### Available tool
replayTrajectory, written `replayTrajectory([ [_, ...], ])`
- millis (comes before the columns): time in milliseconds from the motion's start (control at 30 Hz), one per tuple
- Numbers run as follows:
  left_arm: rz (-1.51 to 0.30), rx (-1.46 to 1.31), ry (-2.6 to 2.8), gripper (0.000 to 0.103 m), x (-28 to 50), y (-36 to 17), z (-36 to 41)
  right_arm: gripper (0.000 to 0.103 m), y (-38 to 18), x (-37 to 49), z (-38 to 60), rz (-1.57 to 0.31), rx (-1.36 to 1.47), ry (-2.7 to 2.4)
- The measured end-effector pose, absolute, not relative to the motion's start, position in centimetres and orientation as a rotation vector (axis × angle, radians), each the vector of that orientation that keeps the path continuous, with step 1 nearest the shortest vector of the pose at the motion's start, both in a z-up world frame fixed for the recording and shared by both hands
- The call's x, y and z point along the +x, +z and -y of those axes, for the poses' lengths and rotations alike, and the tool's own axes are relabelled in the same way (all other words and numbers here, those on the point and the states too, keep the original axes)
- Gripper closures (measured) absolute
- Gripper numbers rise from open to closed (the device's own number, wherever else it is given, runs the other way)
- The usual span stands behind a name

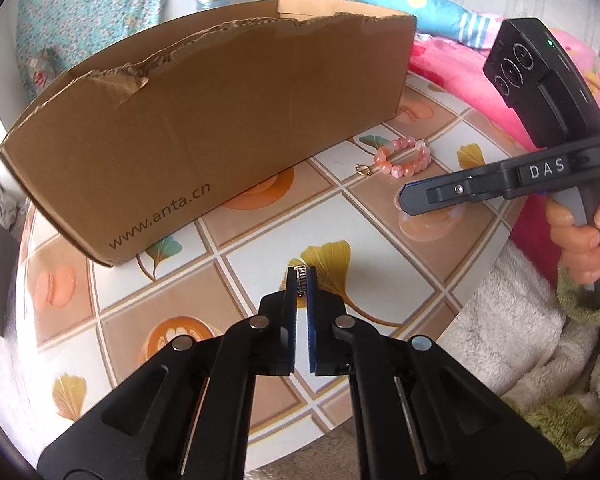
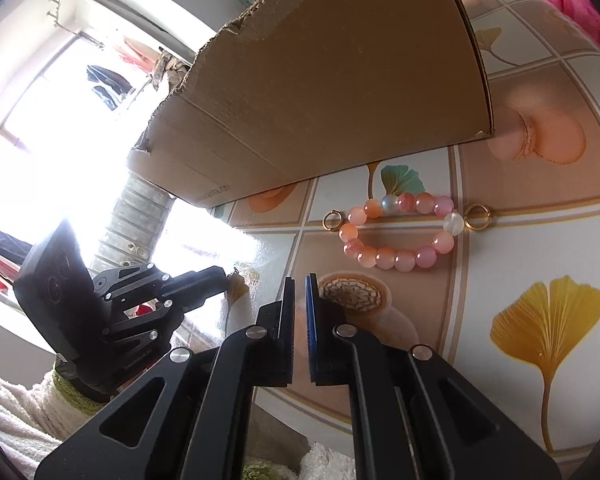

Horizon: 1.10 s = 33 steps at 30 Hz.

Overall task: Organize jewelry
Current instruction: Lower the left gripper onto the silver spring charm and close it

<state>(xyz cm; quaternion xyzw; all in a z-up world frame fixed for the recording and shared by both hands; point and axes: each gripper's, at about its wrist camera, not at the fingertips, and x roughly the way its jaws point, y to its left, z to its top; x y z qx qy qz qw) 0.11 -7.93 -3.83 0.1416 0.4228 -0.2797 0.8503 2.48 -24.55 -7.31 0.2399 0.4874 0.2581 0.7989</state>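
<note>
Left gripper (image 1: 301, 280) pinches a silver ring (image 1: 301, 282). Right gripper (image 2: 300, 280) is closed, empty. Only the right wrist view shows a second gold ring (image 2: 476, 216), right of the bead bracelet (image 2: 396, 232).

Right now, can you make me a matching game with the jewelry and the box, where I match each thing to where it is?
Things:
1. silver ring
2. pink bead bracelet
3. cardboard box
4. right gripper

Places or states:
A. lying flat on the table with a gold ring at each end
B. shut, with nothing between its fingers
C. standing open on the table behind the jewelry
D. pinched in the left gripper

Pairs: 1-D, 2-A, 3-C, 4-B
</note>
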Motion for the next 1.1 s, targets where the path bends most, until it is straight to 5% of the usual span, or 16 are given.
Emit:
replayTrajectory([
  [200,-0.891,0.199,-0.544,0.098,-0.5,-3.2,7.2,0.097,-6.4,2.2,24.3,-1.042,0.488,0.553],
  [333,-0.887,0.167,-0.522,0.089,-0.4,-3.0,7.3,0.097,-6.4,2.3,24.0,-1.046,0.481,0.555],
  [1100,-0.959,0.168,-0.433,0.099,0.7,-3.4,7.9,0.097,-6.7,2.5,25.3,-1.03,0.51,0.55],
])
